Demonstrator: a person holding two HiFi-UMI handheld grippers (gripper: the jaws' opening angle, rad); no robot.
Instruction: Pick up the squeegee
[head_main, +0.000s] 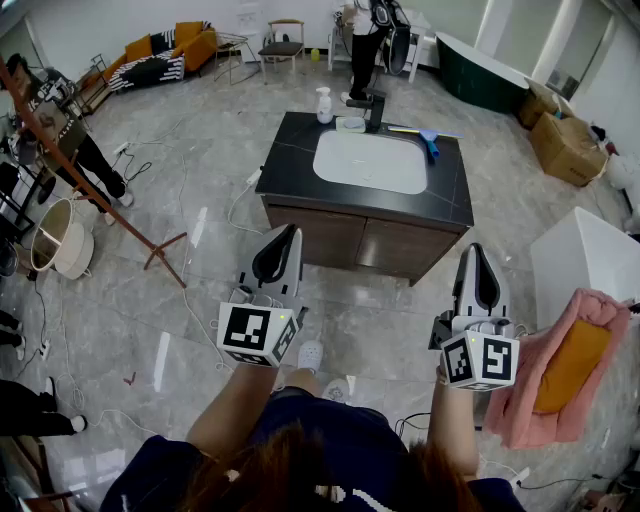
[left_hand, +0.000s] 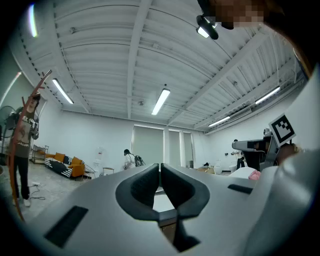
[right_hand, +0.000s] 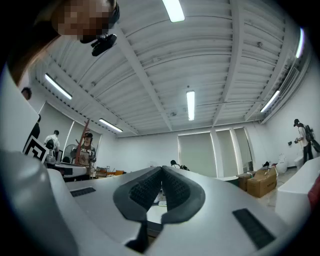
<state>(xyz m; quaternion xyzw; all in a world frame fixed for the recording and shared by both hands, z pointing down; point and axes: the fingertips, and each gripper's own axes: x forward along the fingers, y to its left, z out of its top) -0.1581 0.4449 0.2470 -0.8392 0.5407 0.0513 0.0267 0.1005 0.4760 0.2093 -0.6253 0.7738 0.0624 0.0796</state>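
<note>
The squeegee (head_main: 428, 136), blue-headed with a yellow handle, lies on the back right corner of the dark vanity counter (head_main: 450, 200), beside the white sink basin (head_main: 372, 161). Both grippers hover well short of the vanity, over the floor. My left gripper (head_main: 290, 232) is shut with nothing in it, and in the left gripper view its tips (left_hand: 160, 165) meet. My right gripper (head_main: 476, 248) is also shut and empty, its pads touching in the right gripper view (right_hand: 161, 168). Both point slightly upward toward the ceiling.
A soap bottle (head_main: 324, 105) and black faucet (head_main: 376, 108) stand at the counter's back. A white box (head_main: 580, 262) with a pink cloth (head_main: 560, 375) is at the right. A wooden easel (head_main: 100, 195) and basket (head_main: 65, 238) stand left. People stand far back and left.
</note>
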